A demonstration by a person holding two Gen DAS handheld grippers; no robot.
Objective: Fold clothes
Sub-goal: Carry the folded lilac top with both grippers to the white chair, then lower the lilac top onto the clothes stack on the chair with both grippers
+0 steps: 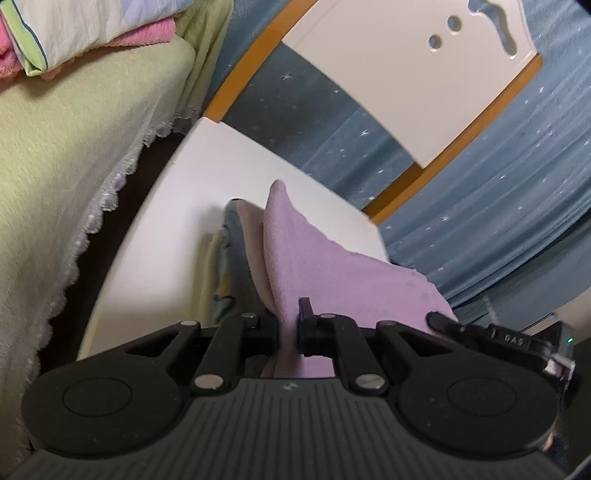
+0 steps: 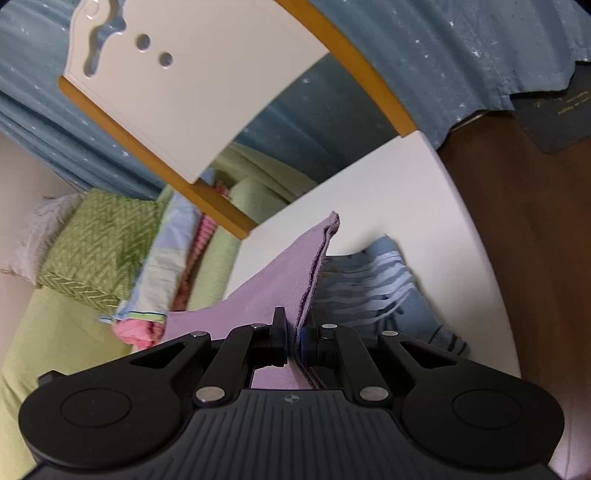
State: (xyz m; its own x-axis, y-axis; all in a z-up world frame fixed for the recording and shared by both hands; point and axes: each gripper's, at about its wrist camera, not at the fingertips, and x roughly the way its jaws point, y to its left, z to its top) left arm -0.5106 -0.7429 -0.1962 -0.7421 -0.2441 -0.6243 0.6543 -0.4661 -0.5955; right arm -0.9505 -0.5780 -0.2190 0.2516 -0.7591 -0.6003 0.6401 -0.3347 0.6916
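A lilac fleece cloth point(image 1: 332, 266) hangs doubled over the white table point(image 1: 166, 229), stretched between my two grippers. My left gripper point(image 1: 288, 328) is shut on one edge of it, and the fabric fills the narrow gap between the fingers. In the right wrist view my right gripper point(image 2: 294, 339) pinches the layered edge of the same lilac cloth point(image 2: 273, 284). Under the cloth lies a blue striped garment point(image 2: 376, 284) on the white table point(image 2: 406, 192). The left wrist view shows it as a low pile of grey, yellow and pink fabric point(image 1: 225, 258).
A white chair back with an orange frame point(image 1: 406, 74) stands behind the table, in front of a blue starred curtain point(image 1: 498, 203). A green bed with lace trim point(image 1: 74, 147) carries folded bedding point(image 1: 74, 33) and a green zigzag pillow point(image 2: 99, 240). Brown floor point(image 2: 517, 184) lies beyond the table edge.
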